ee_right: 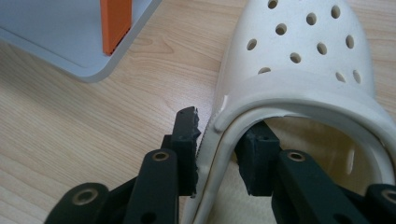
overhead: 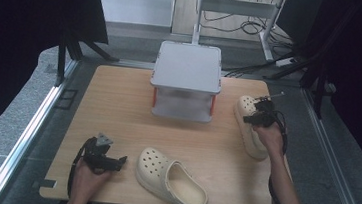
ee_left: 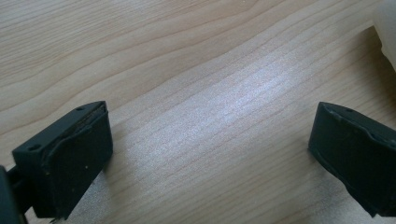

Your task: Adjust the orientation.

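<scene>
Your wooden table (overhead: 118, 106) carries a grey two-level shelf rack (overhead: 187, 67) at twelve o'clock; what shows of its lower level holds nothing. Two cream clogs lie on the table: one (overhead: 171, 179) at six o'clock, hollow and open, the other (overhead: 247, 128) at three o'clock. Your right gripper (overhead: 260, 114) pinches that clog's side wall (ee_right: 219, 140), one jaw inside, one outside. Your left gripper (overhead: 105, 161) sits at seven o'clock, jaws wide apart over bare wood (ee_left: 201, 93), holding nothing.
</scene>
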